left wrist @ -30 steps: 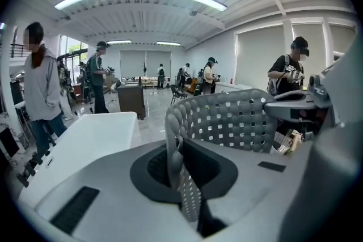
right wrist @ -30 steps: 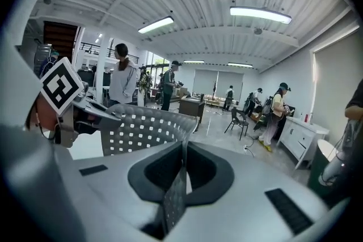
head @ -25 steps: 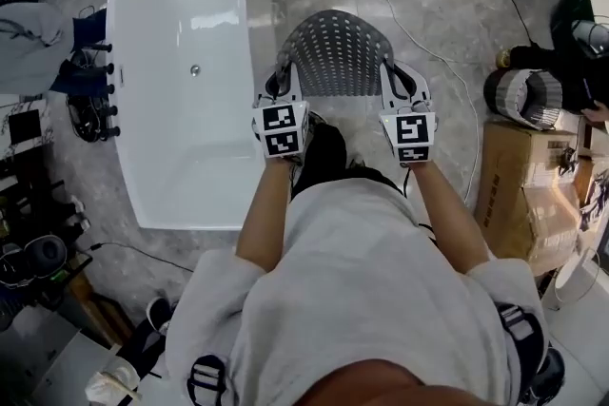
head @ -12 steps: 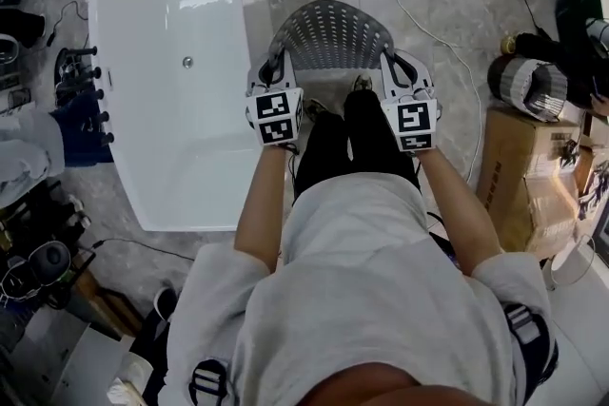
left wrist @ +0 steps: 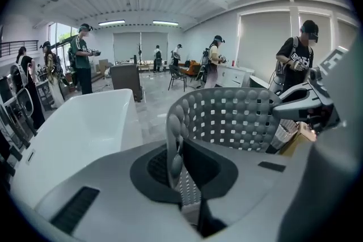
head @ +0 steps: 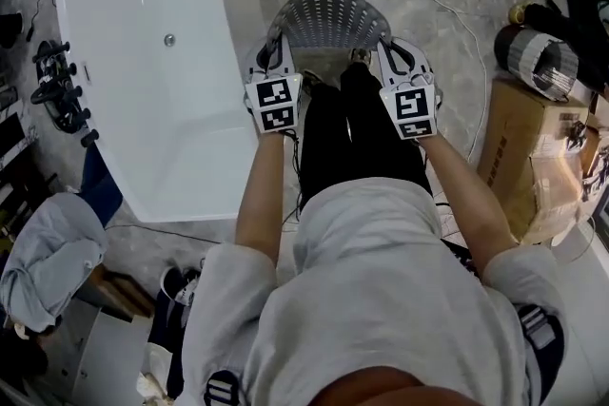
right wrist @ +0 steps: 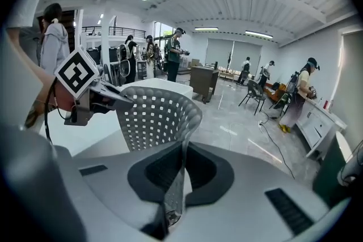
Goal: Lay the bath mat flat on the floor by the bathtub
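We are pinching the grey perforated bath mat point(head: 328, 19) by its edges, left gripper point(head: 274, 52) and right gripper point(head: 388, 52) jaws both clamped on it, mat bowing over the floor point(head: 438, 5) beside the bathtub point(head: 143, 81).

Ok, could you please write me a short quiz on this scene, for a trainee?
1. True or false: the bath mat is already laid flat.
2. Seen from the person, the bathtub is: A) left B) right C) behind
3. Fill in: the left tool and the right tool are shut on the ____.
Key: 1 false, it is held arched; 2 A; 3 bath mat.
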The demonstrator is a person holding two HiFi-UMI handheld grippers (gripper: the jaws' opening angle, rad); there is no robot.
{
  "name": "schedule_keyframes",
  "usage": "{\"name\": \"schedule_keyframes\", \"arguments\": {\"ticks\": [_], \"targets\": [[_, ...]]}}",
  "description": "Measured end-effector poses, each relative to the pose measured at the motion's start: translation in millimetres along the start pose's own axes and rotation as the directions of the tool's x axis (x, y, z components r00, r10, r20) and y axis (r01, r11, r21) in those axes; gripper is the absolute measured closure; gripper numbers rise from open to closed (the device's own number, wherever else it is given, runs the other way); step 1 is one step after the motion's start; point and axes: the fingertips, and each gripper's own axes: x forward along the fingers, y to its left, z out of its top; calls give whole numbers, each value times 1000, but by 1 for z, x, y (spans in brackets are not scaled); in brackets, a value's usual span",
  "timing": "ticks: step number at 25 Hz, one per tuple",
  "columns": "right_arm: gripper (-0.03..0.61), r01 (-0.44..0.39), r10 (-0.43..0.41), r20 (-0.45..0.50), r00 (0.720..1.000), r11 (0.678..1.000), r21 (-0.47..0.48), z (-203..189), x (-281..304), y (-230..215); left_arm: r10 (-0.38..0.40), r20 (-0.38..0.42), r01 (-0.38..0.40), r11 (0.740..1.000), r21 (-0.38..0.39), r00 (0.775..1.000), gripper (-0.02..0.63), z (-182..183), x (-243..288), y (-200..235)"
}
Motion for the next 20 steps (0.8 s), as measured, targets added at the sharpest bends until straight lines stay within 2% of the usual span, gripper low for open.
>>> {"name": "schedule_keyframes", "arguments": {"ticks": [9,12,17,20], "targets": [[560,37,-31,-58,998,994,107,-69,21,-15,-46,-104,45,999,-12,994,584,-58,37,-31],[560,24,-16,-76,997,995,101,-95,32,-17,-53,-139,51,999,-17,989,584,-80,53,-38],[560,-12,18,-120,993,999,46,-135,66,-13,-62,-165,42,991,-124,984,584,-125,84,-41],[559,-27,37,-151,988,998,63,-159,80,-9,-54,-207,28,992,-126,977,584,-150,99,-41]]}}
